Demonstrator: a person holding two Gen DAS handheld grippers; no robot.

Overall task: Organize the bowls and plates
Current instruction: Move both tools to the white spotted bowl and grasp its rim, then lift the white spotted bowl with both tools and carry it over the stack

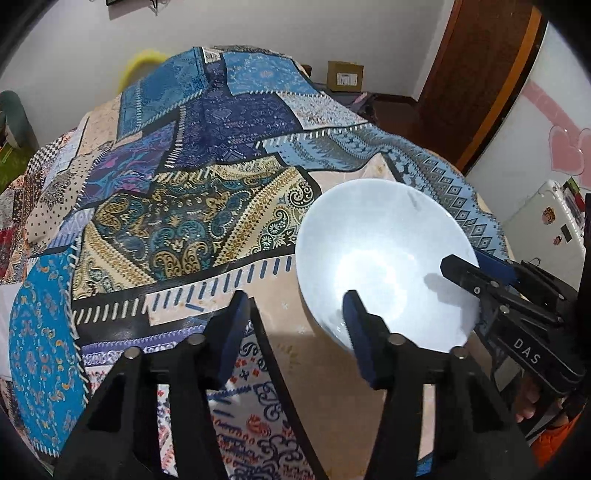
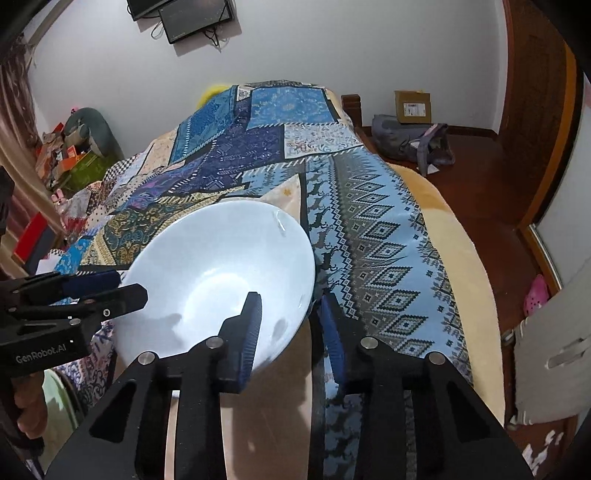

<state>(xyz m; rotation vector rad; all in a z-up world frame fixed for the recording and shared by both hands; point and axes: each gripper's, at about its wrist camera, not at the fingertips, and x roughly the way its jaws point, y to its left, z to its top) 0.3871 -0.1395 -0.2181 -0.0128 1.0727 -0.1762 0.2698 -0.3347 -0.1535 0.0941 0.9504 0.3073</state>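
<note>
The white bowl (image 1: pixel 384 266) serves as landmark. In the left wrist view its near rim is hidden behind 1 blue pad (image 1: pixel 360 332) of the left gripper (image 1: pixel 295 332), and its right rim behind the right gripper (image 1: pixel 476 275). In the right wrist view the bowl's underside and the cloth (image 2: pixel 373 254) beneath it cannot be seen, so whether it rests there is unclear. Far beyond the bowl, the label on the cardboard box (image 2: pixel 412 107) is too small to read, and the wall screen (image 2: pixel 195 18) is cut by the top edge.

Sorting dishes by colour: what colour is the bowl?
Plain white, no pattern; the bowl shows best in the right wrist view.
</note>
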